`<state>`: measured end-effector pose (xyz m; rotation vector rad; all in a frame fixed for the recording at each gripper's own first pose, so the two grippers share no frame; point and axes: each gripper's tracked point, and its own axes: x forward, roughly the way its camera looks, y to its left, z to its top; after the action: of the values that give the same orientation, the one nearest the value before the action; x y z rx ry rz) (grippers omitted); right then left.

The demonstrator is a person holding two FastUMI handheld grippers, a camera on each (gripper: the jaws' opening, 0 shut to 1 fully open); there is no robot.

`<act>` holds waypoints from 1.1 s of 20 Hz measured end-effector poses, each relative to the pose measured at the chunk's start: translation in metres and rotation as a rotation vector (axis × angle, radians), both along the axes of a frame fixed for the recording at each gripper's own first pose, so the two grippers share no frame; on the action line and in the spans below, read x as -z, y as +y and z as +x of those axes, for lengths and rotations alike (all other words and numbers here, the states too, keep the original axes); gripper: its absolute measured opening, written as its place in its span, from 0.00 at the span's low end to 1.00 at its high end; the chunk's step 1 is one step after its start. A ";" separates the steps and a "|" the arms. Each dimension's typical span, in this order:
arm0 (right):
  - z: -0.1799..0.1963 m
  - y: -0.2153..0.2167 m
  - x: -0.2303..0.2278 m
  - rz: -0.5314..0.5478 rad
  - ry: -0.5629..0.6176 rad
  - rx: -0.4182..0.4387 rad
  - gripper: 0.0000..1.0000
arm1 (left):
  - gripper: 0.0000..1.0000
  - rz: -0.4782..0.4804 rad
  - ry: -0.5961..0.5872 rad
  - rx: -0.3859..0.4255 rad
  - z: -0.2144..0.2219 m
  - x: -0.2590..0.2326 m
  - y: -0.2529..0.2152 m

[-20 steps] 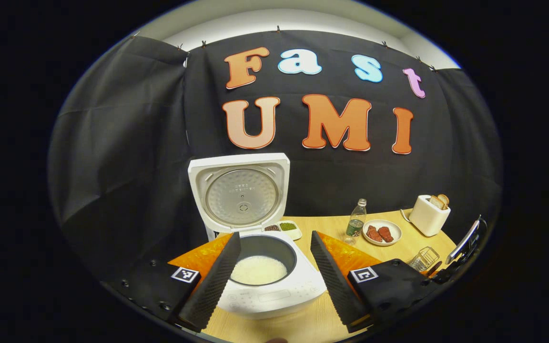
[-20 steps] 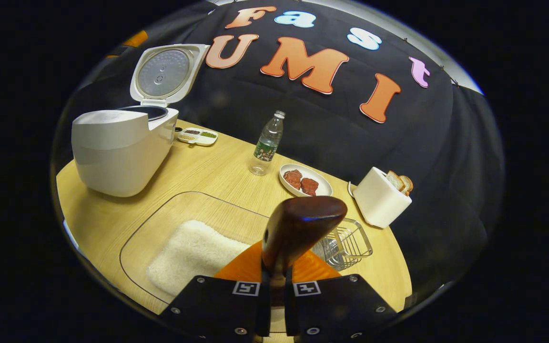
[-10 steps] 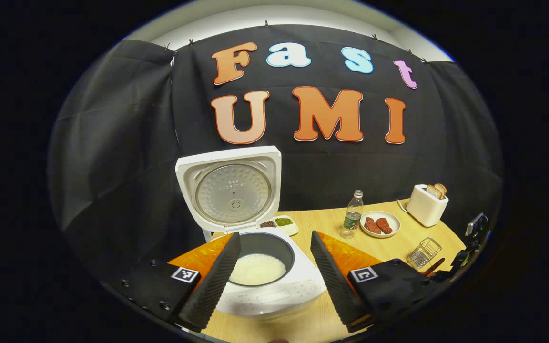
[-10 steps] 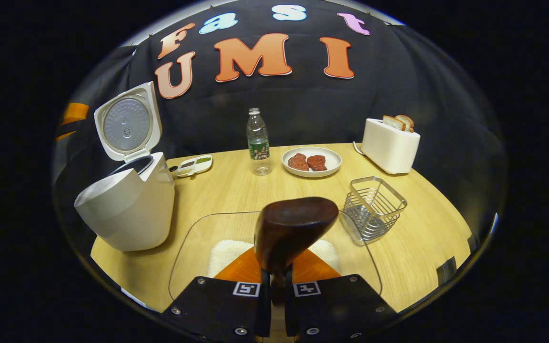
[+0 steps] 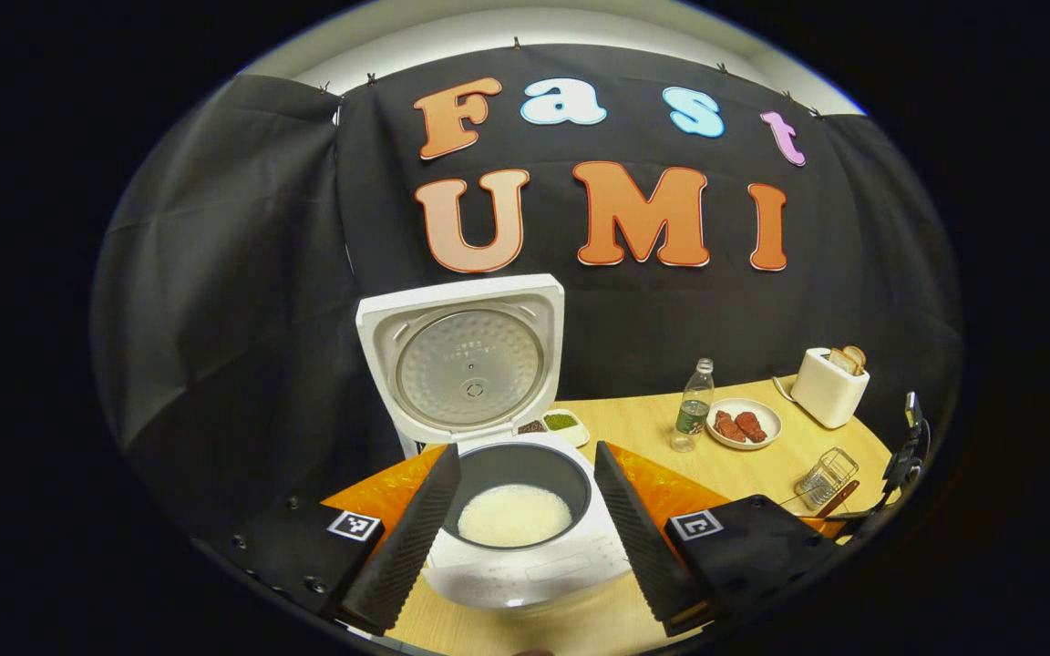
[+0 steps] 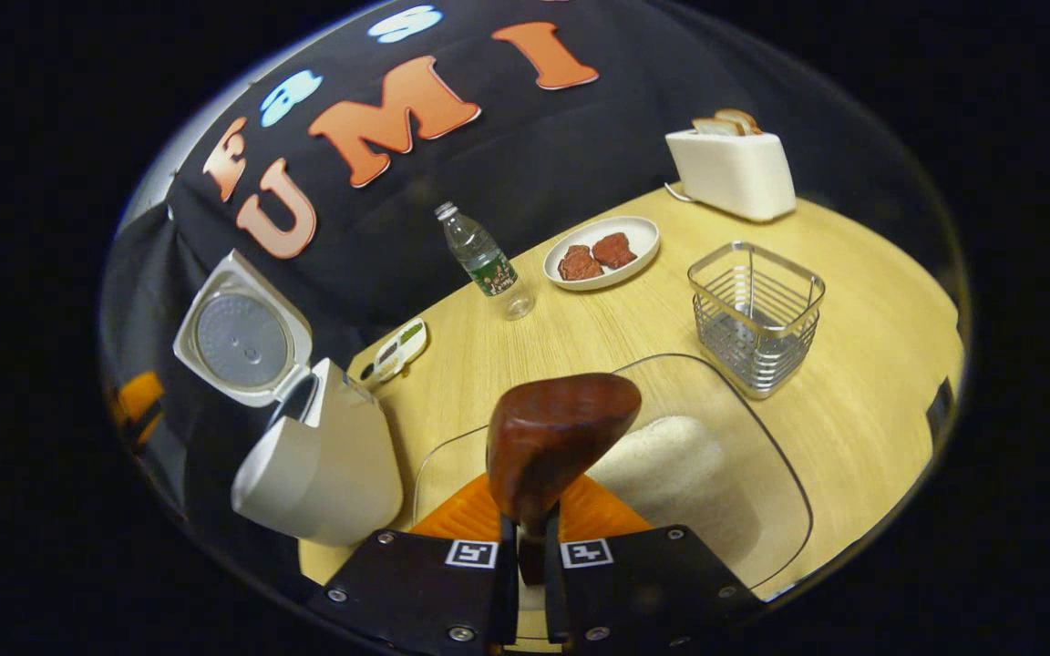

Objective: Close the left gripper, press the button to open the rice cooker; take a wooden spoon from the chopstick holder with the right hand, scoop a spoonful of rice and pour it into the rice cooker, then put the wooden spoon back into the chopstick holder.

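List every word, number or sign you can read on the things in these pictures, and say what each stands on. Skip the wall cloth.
None can be read as text.
Water bottle: label too small to read.
Rice cooker lid: faint print on the inner plate, too small to read.
Rice cooker front panel: markings blurred.
Square markers: black-and-white coded patterns, no words.

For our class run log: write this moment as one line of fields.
lid: open | rice cooker: rice inside | right gripper: shut on wooden spoon | chopstick holder: empty | left gripper: open
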<state>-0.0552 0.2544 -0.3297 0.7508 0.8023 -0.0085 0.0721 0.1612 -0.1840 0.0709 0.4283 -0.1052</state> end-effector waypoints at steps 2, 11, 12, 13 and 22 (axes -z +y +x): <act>0.002 0.003 0.000 0.041 0.007 0.002 0.11 | 1.00 -0.005 0.002 -0.005 0.003 0.001 0.002; 0.004 -0.008 0.012 0.407 0.072 0.098 0.11 | 1.00 -0.005 -0.004 0.013 0.012 0.002 -0.014; 0.005 -0.012 0.012 0.416 0.067 0.107 0.11 | 1.00 0.000 -0.005 0.014 0.013 0.000 -0.015; 0.004 -0.017 0.011 0.426 0.062 0.114 0.11 | 0.99 0.002 -0.007 0.014 0.013 -0.001 -0.018; 0.018 -0.066 -0.024 0.630 0.004 0.208 0.11 | 0.99 -0.016 0.002 -0.003 0.016 0.001 -0.038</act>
<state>-0.0374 0.1883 -0.3055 1.4289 0.7302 0.0589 0.0878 0.1236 -0.1848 0.0547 0.4297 -0.1056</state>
